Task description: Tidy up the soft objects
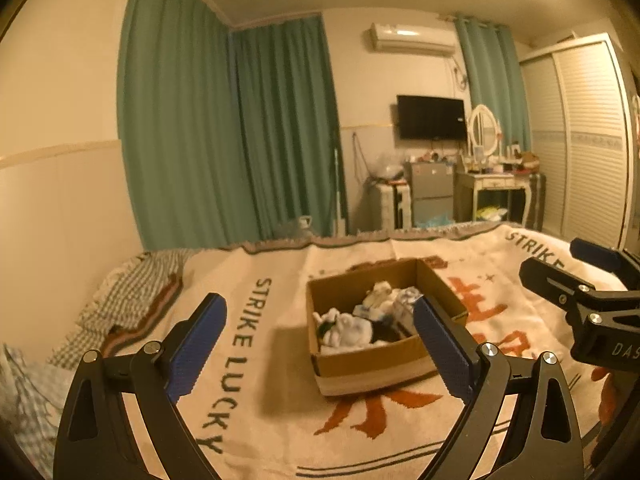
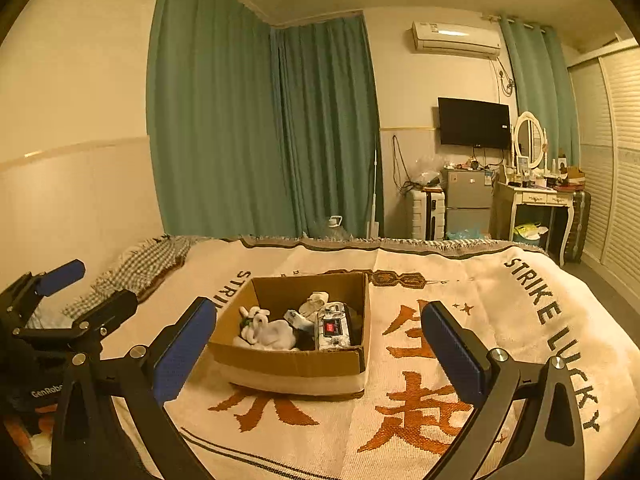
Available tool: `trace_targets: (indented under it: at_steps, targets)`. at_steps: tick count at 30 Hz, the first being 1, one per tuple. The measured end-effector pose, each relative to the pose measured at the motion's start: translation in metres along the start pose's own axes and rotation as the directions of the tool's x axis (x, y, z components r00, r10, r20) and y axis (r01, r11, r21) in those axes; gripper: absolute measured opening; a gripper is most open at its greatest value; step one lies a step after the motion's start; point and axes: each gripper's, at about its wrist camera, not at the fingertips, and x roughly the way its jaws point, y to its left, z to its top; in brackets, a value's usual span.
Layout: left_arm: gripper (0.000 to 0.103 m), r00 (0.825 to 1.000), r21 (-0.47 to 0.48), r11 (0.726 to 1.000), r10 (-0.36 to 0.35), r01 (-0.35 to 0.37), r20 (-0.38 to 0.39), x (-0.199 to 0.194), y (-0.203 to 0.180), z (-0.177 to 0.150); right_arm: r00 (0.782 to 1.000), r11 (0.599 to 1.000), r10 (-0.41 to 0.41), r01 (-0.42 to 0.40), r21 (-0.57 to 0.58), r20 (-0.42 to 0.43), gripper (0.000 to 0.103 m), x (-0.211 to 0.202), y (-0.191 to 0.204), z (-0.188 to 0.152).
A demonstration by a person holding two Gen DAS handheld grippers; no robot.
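Note:
An open cardboard box (image 1: 372,366) (image 2: 288,360) sits on the bed's cream blanket (image 1: 276,420) (image 2: 460,280). Inside it lie soft bundles: a white fluffy one (image 1: 346,330) (image 2: 270,330), small rolled pieces, and a grey patterned pack (image 2: 334,326). My left gripper (image 1: 318,302) hovers over the blanket just short of the box. It is open wide and nothing is between its blue pads. My right gripper (image 2: 317,306) is also open and empty, in front of the box. Each gripper shows at the edge of the other's view: the right one (image 1: 560,262) and the left one (image 2: 92,286).
Checked bedding (image 1: 132,292) (image 2: 148,264) lies bunched at the blanket's left edge. Beyond the bed's foot stand green curtains (image 2: 248,140), a water jug (image 2: 336,228), a suitcase (image 2: 428,212), a small fridge (image 2: 468,200) and a dressing table (image 2: 536,200). A louvred wardrobe (image 2: 616,168) lines the right wall.

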Motion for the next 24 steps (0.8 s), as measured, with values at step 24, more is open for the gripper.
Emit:
trace_targets:
  at_steps: [24]
  targets:
    - [0.096, 0.999, -0.040, 0.998, -0.050, 0.050, -0.013, -0.0032, 0.0040, -0.0085, 1.000, 1.000, -0.019, 0.019, 0.015, -0.009, 0.103, 0.0059, -0.0006, -0.0001]
